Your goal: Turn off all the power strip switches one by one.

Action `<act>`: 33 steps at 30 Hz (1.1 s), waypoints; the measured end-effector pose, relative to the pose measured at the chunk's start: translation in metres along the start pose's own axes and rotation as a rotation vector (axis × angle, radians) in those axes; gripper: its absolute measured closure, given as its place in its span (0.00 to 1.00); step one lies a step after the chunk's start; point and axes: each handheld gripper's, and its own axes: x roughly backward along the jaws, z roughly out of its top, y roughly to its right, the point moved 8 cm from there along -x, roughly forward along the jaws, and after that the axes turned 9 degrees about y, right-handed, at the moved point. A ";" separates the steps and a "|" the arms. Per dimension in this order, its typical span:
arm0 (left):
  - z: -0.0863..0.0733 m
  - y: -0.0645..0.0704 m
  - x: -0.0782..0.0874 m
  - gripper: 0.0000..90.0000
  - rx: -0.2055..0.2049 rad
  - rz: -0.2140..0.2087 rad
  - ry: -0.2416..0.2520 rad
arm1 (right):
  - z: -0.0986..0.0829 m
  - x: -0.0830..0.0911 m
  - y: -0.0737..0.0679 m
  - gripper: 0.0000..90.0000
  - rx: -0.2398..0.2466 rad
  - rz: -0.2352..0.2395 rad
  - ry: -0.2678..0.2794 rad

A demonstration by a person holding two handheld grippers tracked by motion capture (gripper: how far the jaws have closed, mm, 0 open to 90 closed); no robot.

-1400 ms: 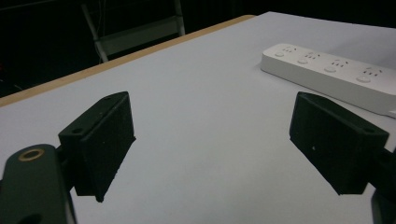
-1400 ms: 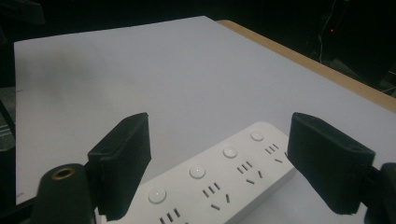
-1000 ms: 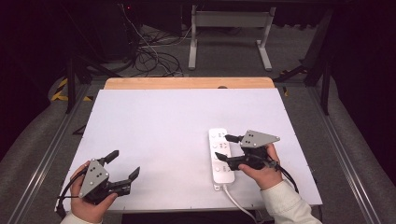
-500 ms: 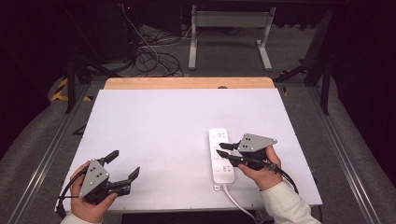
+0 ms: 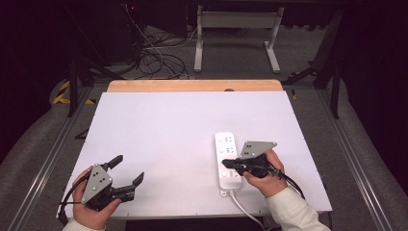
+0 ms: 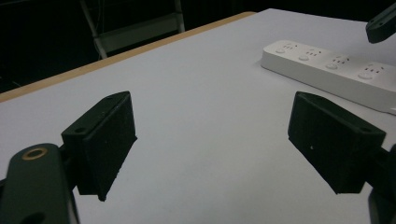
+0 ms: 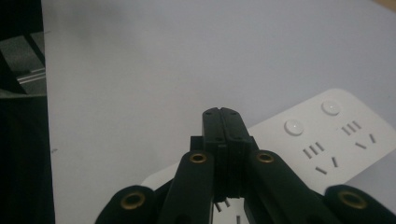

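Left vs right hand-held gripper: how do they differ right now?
The left hand-held gripper has its jaws wide apart; the right hand-held gripper has them pressed shut. The left sits over bare white table near its front left corner; the right is above the white power strip. Both are black, held in a hand, and grip nothing.
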 end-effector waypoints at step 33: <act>-0.001 0.000 0.000 0.17 0.012 0.004 -0.006 | -0.026 -0.018 -0.006 1.00 -0.003 0.027 -0.182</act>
